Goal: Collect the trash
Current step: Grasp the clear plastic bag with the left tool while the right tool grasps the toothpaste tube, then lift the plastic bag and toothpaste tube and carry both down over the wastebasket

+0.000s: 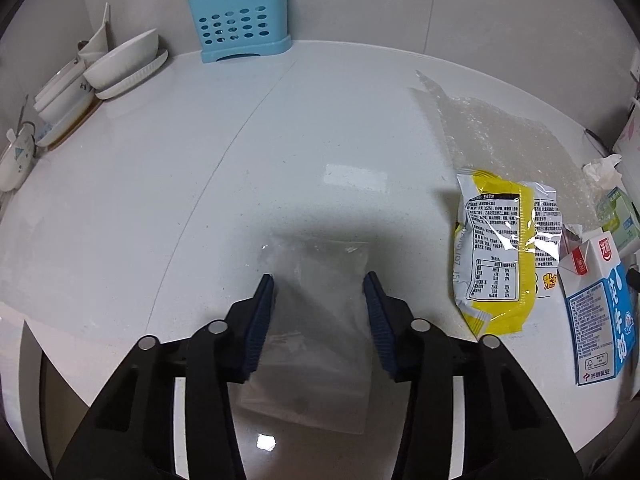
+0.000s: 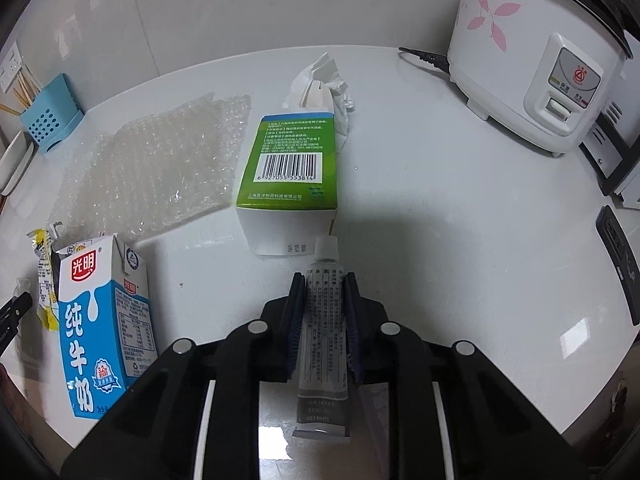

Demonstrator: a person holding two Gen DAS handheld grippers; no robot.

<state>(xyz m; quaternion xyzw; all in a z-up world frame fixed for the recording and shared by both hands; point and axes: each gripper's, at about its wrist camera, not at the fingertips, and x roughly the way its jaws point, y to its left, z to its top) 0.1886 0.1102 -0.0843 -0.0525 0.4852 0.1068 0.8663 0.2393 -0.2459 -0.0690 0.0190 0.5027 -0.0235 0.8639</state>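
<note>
Right tool (image 2: 323, 280) is clamped on a small grey ointment tube (image 2: 323, 320) above the white tabletop (image 2: 460, 208); left tool (image 1: 319, 282) is wide apart, straddling a clear plastic bag (image 1: 320, 320) at the near tabletop edge

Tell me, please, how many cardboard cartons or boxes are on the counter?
2: the blue milk carton standing at the left, and the green box lying ahead of the right tongs. Others may be hidden.

One milk carton (image 2: 102, 320), one green box (image 2: 288, 160), one ointment tube (image 2: 324, 320), one snack wrapper (image 1: 496, 248), one bubble wrap sheet (image 2: 160, 160), one rice cooker (image 2: 528, 56)
</note>
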